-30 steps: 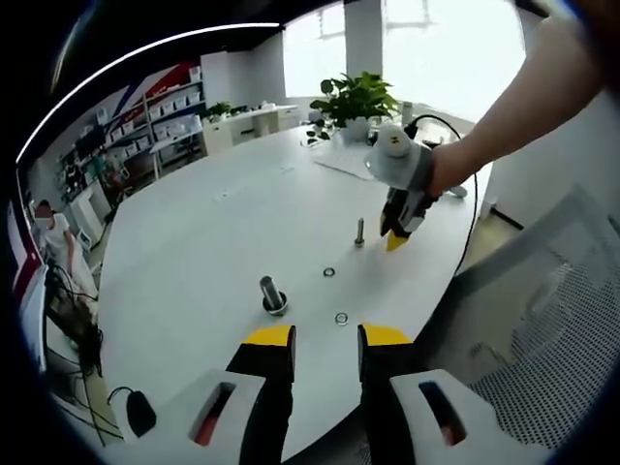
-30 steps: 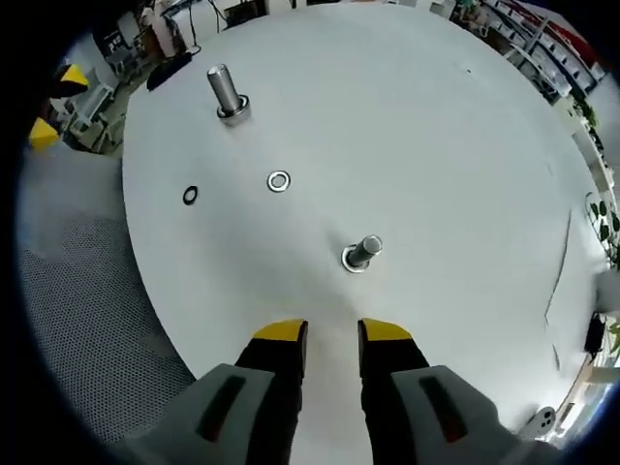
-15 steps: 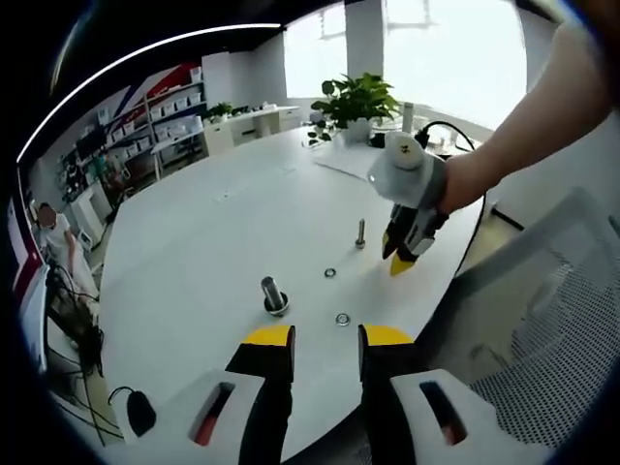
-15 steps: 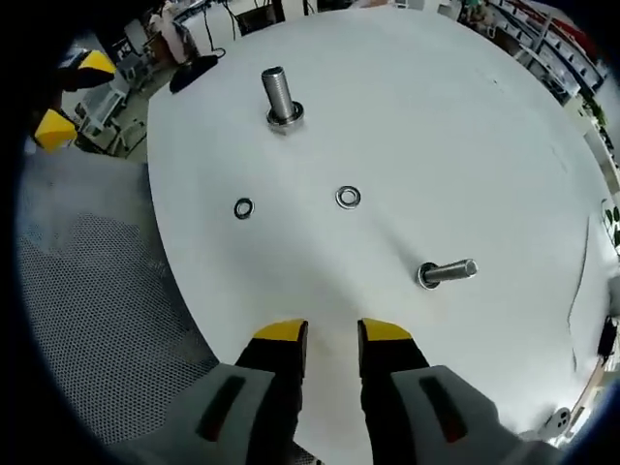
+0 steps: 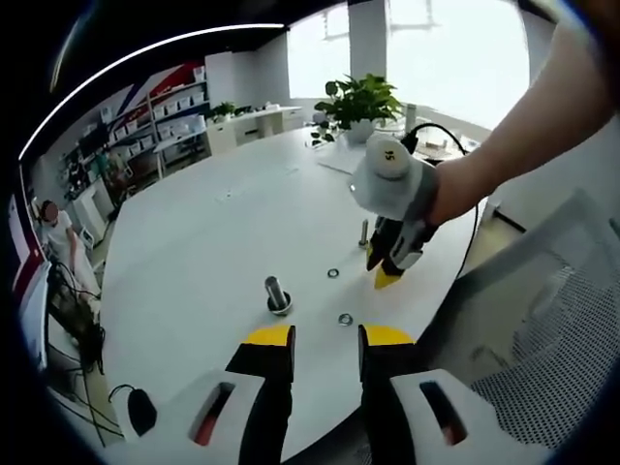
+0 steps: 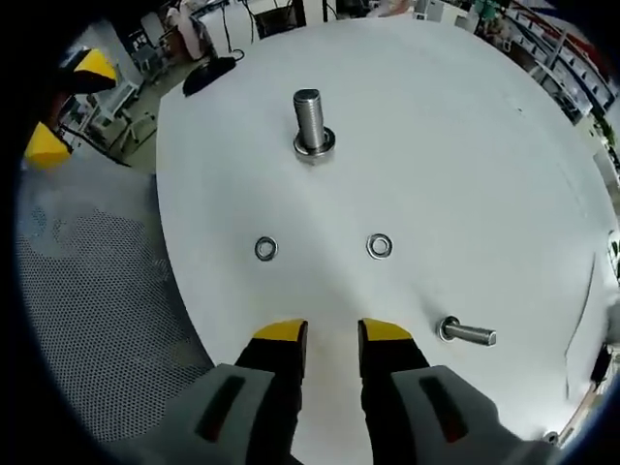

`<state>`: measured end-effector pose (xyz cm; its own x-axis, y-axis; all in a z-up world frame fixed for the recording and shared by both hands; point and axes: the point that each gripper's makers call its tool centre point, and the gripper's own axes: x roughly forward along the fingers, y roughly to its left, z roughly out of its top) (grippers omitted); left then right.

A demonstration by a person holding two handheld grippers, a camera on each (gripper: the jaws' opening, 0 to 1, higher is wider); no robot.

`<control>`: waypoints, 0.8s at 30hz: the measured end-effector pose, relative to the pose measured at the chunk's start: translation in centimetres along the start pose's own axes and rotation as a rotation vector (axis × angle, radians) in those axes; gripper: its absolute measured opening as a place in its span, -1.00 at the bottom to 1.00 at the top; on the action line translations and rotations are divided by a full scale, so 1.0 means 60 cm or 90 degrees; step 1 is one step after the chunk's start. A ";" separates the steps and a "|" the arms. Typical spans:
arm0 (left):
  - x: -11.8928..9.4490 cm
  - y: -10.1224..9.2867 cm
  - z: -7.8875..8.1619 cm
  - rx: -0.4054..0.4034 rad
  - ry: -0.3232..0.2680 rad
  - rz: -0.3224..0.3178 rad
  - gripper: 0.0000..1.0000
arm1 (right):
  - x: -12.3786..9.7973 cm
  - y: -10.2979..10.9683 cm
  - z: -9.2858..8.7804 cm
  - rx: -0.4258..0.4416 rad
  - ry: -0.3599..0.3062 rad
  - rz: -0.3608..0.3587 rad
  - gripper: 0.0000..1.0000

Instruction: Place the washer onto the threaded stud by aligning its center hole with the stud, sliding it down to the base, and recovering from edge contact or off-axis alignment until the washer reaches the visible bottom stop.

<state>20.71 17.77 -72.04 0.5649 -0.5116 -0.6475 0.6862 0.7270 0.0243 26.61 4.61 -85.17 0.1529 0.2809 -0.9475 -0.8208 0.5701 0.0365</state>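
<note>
Two small metal washers lie flat on the round white table (image 6: pixel 465 145): one washer (image 6: pixel 266 249) on the left and the other washer (image 6: pixel 380 246) on the right, both just ahead of my right gripper (image 6: pixel 332 334), which is open and holds nothing. A thick threaded stud (image 6: pixel 312 123) stands upright beyond them. A thinner stud (image 6: pixel 467 334) stands to the right of the jaws. In the left gripper view, my left gripper (image 5: pixel 327 339) is open over the near table edge, with the thick stud (image 5: pixel 277 295) and a washer (image 5: pixel 345 319) ahead. The right gripper (image 5: pixel 387 274) hangs above the table, tips down.
A grey mesh chair (image 5: pixel 542 320) sits off the table's edge, and the chair (image 6: pixel 87 291) also lies left of the table in the right gripper view. A black mouse (image 6: pixel 213 73) lies at the far rim. A potted plant (image 5: pixel 363 102) and a black cable (image 5: pixel 455 131) are at the back.
The right gripper has swung over towards the two washers, which now lie just ahead of its jaws. The left gripper has stayed in place.
</note>
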 end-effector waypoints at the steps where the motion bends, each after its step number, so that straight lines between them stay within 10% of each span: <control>1: 0.000 0.000 0.000 0.000 0.001 0.000 -0.52 | 0.001 -0.001 0.006 0.002 -0.005 -0.001 -0.53; 24: 0.003 0.004 -0.007 -0.009 0.011 0.000 -0.53 | 0.043 -0.056 0.062 -0.009 -0.005 -0.040 -0.54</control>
<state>20.77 18.06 -72.47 0.5561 -0.5039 -0.6609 0.6803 0.7328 0.0137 31.83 6.27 -86.58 0.2090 0.2514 -0.9450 -0.8169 0.5762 -0.0274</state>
